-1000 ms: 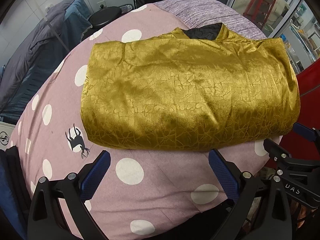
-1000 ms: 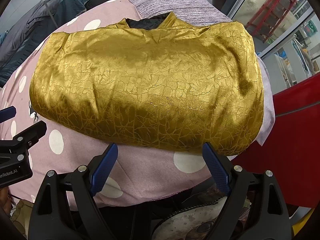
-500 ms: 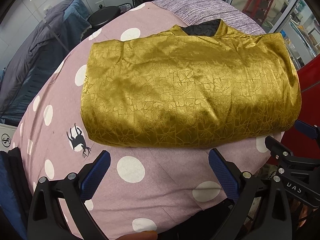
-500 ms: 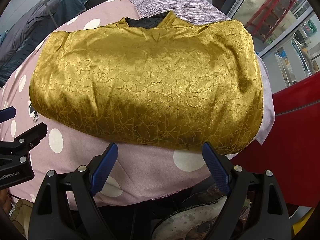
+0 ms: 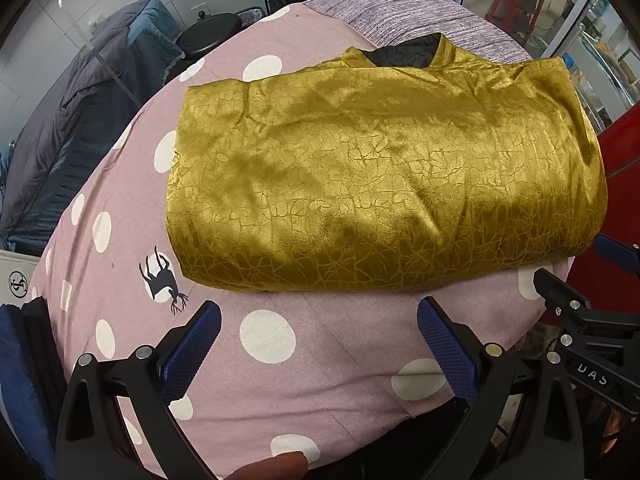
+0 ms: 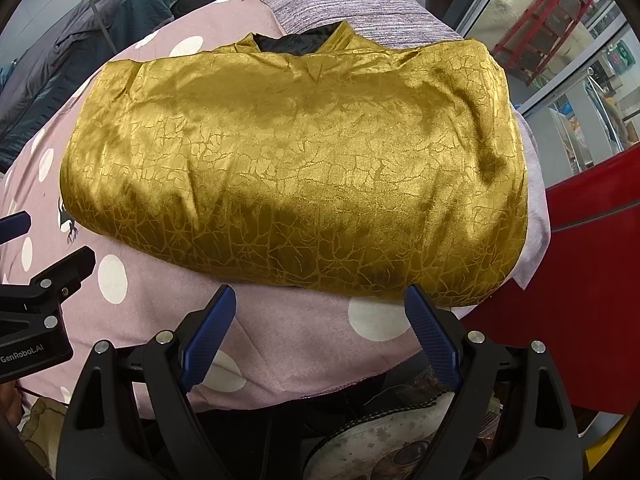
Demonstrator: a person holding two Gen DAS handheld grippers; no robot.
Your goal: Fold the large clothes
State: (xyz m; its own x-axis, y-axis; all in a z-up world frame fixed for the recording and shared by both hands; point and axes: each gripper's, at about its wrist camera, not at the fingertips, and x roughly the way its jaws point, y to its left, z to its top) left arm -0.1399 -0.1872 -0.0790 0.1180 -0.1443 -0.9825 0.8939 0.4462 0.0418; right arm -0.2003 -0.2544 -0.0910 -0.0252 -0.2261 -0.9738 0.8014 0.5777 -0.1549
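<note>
A shiny gold patterned garment [image 5: 380, 176] lies folded into a wide rectangle on a pink polka-dot sheet [image 5: 312, 364]; its black collar lining [image 5: 404, 54] shows at the far edge. It also fills the right wrist view [image 6: 296, 168]. My left gripper [image 5: 318, 316] is open and empty, just short of the garment's near edge. My right gripper [image 6: 320, 304] is open and empty, at the near edge toward the garment's right end. The right gripper's body [image 5: 592, 340] shows at the left view's right side.
The sheet covers a table with a grey-purple cloth [image 5: 404, 12] at the far end. A dark blue-grey jacket [image 5: 84, 112] hangs at the left. A red object [image 6: 592, 280] stands at the right, past the table edge. A black stool [image 5: 210, 38] is behind.
Both grippers have shifted only slightly; the garment sits a little lower in the left wrist view. Both stay open and the garment lies as before.
</note>
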